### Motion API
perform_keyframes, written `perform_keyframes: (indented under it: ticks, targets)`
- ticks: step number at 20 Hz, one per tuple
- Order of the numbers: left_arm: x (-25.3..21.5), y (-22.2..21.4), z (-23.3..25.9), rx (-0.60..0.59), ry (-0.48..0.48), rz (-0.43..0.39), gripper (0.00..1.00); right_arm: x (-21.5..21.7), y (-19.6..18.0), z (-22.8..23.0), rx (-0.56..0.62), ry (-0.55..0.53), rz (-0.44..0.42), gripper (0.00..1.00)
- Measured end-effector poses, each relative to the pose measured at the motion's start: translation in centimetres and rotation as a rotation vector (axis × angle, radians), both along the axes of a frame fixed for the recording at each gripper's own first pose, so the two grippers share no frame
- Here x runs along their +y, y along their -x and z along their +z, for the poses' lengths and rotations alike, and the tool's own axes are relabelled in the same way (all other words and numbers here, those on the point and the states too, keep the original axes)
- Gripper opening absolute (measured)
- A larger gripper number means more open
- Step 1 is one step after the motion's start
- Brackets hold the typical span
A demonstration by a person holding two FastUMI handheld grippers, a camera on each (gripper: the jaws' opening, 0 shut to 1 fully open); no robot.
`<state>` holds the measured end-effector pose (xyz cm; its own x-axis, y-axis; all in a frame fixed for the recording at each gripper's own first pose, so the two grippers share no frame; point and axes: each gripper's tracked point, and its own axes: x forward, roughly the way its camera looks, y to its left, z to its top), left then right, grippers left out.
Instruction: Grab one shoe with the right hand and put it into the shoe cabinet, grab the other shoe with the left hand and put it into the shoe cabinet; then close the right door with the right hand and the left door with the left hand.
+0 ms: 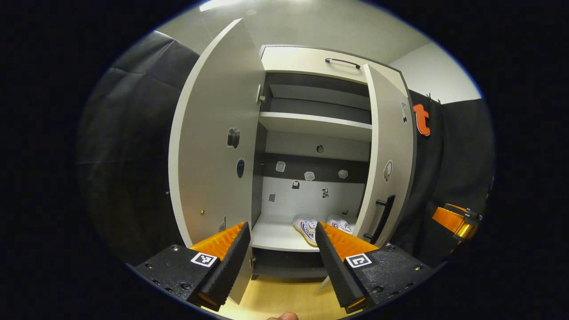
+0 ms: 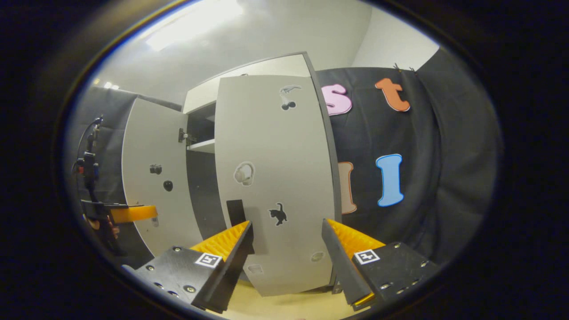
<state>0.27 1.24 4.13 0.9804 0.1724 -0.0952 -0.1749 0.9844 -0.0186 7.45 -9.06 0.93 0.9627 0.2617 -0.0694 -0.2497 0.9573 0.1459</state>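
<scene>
Both white sneakers (image 1: 316, 226) sit on the pale grey shoe cabinet's (image 1: 311, 62) bottom shelf, both doors ajar.
Left gripper (image 1: 283, 249) and right gripper (image 2: 287, 242): jaws open, empty; right door (image 2: 275, 178) just ahead, left door (image 1: 218, 138) swung wide.

Pale grey shoe cabinet (image 1: 311, 122) with dark grey back bands and small stickers – white shoes (image 1: 306, 226) striped red and blue inside, black door handle (image 1: 383, 218), light wooden floor (image 1: 284, 298).
</scene>
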Motion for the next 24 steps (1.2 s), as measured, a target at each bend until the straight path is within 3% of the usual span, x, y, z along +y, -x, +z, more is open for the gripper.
perform_keyframes:
  ticks: [2, 3, 4, 5, 12, 13, 14, 24]
  targets:
    - [0.1, 0.2, 0.0, 0.0, 0.0, 0.002, 0.84, 0.0, 0.1, 0.0, -0.001, -0.001, -0.001, 0.92]
    - [0.2, 0.2, 0.0, -0.001, 0.0, 0.003, 0.84, 0.0, 0.2, 0.0, -0.002, -0.001, -0.001, 0.87]
    - [0.2, 0.3, 0.0, -0.002, 0.001, 0.005, 0.84, 0.0, 0.3, -0.1, -0.001, 0.0, -0.001, 0.92]
    - [0.2, 0.4, 0.0, -0.004, 0.003, 0.007, 0.84, -0.1, 0.3, -0.1, 0.0, 0.0, -0.001, 0.87]
    - [0.4, 0.5, -0.1, -0.013, 0.013, 0.007, 0.84, 0.4, 0.3, -0.5, 0.008, 0.006, 0.006, 0.87]
    - [0.4, 0.5, -0.1, -0.014, 0.014, 0.008, 0.84, 0.5, 0.3, -0.6, 0.008, 0.008, 0.009, 0.92]
    - [0.4, 0.5, -0.1, -0.015, 0.015, 0.009, 0.84, 0.5, 0.2, -0.6, 0.008, 0.009, 0.011, 0.87]
    - [1.0, 1.3, 0.7, -0.042, 0.018, 0.02, 0.9, 1.2, 0.5, -0.9, 0.012, 0.019, 0.025, 0.87]
